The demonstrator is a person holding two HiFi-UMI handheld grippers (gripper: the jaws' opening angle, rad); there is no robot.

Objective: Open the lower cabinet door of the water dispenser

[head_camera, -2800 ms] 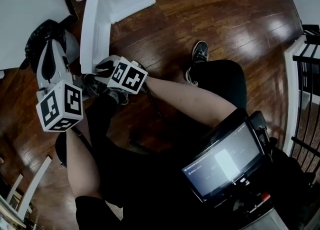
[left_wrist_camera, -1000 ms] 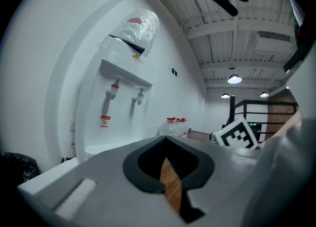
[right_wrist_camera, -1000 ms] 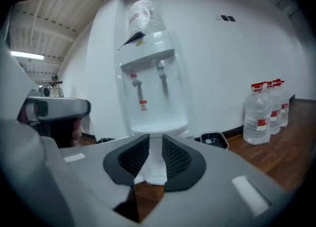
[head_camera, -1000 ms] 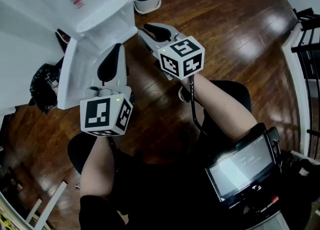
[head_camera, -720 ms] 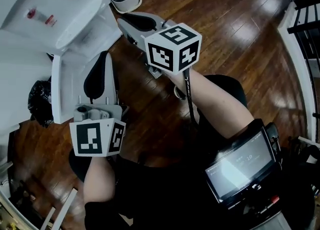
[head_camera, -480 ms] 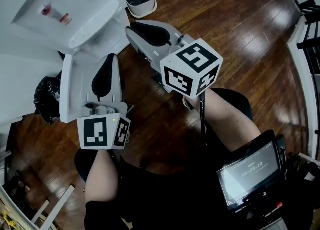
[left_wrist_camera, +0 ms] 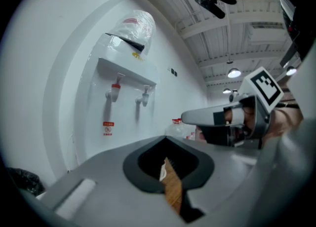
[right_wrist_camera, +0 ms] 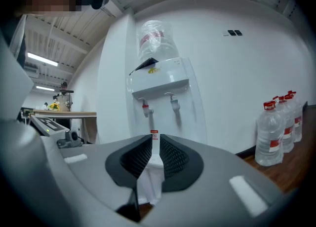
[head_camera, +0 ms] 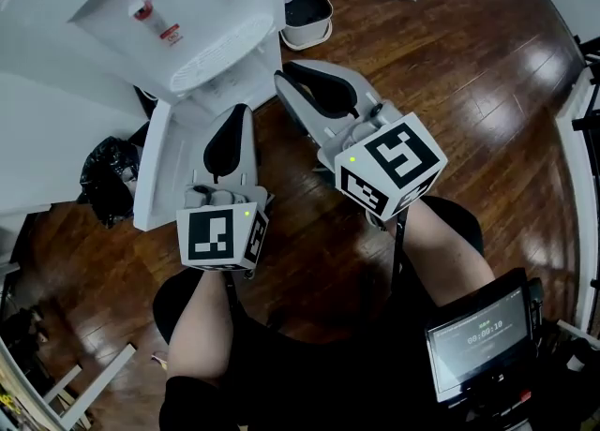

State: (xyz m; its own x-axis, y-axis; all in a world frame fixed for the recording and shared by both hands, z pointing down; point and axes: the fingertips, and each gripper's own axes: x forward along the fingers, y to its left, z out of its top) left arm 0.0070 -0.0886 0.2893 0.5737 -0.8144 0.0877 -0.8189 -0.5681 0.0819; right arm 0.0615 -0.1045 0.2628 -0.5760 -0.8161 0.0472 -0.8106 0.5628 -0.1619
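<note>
The lower cabinet door (head_camera: pixel 150 174) stands swung open, jutting from the base of the white water dispenser (head_camera: pixel 141 7) over the wooden floor (head_camera: pixel 450 73). The left gripper (head_camera: pixel 229 131) is held just beside the door, its jaws a narrow slit apart with nothing between them. The right gripper (head_camera: pixel 314 90), further right, faces the dispenser. Its jaws have just been closing, leaving a thin, empty gap.
</note>
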